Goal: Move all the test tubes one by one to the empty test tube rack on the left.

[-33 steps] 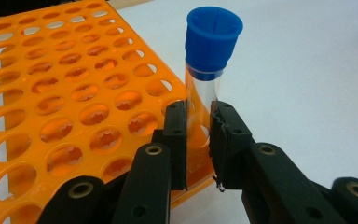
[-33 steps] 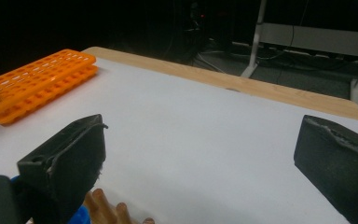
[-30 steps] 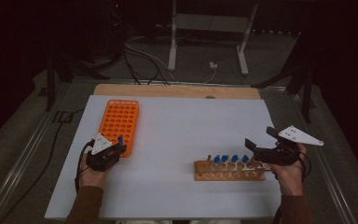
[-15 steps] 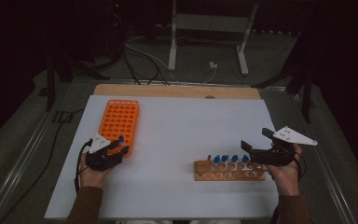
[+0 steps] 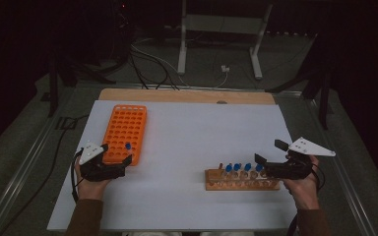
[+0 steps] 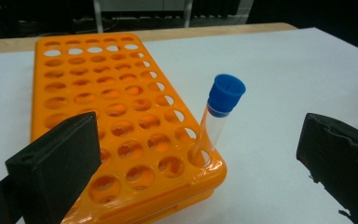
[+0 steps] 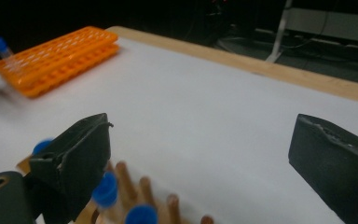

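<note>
- Step in hand, judged: moving blue-capped tubes from the wooden rack (image 5: pixel 242 180) to the orange rack (image 5: pixel 124 132), one tube per trip; the latest placement reads as finished
- Blue-capped tube (image 6: pixel 217 118): seated in the corner hole of the orange rack nearest the left tool, leaning a little, cap clear above the rack top
- Left tool (image 5: pixel 117 154): jaws have just been opening and now stand spread wide, one on either side of the tube, touching neither it nor the orange rack; nothing held
- Right tool (image 5: pixel 267 158): jaws spread, poised over the wooden rack's blue caps (image 5: pixel 236 167), well apart from the orange rack; nothing pinched
- Handling advice: draw the left tool straight back from the orange rack, jaws kept wide, so neither clips the leaning tube
- Next pick: centre the right tool on one cap, close on the tube below it, lift straight up clear of its neighbours
- Bench (image 5: pixel 197 132): white sheet carrying both racks
</note>
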Motion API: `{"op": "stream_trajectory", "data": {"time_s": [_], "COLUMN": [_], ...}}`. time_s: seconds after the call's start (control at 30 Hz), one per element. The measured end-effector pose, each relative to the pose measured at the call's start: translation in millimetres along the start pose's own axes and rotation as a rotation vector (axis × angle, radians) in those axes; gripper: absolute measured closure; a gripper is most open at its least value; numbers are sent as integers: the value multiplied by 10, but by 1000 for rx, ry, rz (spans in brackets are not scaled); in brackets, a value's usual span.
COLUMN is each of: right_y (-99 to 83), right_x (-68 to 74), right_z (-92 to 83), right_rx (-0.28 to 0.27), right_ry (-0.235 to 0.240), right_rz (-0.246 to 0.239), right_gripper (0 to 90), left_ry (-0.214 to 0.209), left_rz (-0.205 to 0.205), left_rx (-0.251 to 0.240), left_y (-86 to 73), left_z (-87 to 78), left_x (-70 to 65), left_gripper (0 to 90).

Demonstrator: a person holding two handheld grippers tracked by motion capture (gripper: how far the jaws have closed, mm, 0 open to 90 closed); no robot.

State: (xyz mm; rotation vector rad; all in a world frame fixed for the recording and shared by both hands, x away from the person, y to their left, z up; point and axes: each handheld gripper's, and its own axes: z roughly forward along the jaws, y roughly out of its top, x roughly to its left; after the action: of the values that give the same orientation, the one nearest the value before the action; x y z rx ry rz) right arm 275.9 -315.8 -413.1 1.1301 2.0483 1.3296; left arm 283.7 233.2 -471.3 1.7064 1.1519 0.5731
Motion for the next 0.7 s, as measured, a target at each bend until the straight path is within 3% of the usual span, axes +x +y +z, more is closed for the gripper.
{"op": "stream_trajectory", "data": {"time_s": [0.2,0.43,0.53,0.7], "right_y": [-145,-273,-329,-405], "right_x": [21,53,52,65], "right_z": [-28,-53,-49,-34], "right_rx": [26,47,57,82], "right_ry": [20,53,62,119], "right_rz": [-11,-26,-25,-36], "right_gripper": [79,170,252,449], "left_ry": [21,16,20,27], "left_rz": [2,-3,-8,-26], "left_rx": [-25,-35,-40,-27], "left_y": [20,17,16,7], "left_z": [-77,-117,-131,-133], "left_x": [4,0,-5,6], "left_gripper": [7,10,10,10]}}
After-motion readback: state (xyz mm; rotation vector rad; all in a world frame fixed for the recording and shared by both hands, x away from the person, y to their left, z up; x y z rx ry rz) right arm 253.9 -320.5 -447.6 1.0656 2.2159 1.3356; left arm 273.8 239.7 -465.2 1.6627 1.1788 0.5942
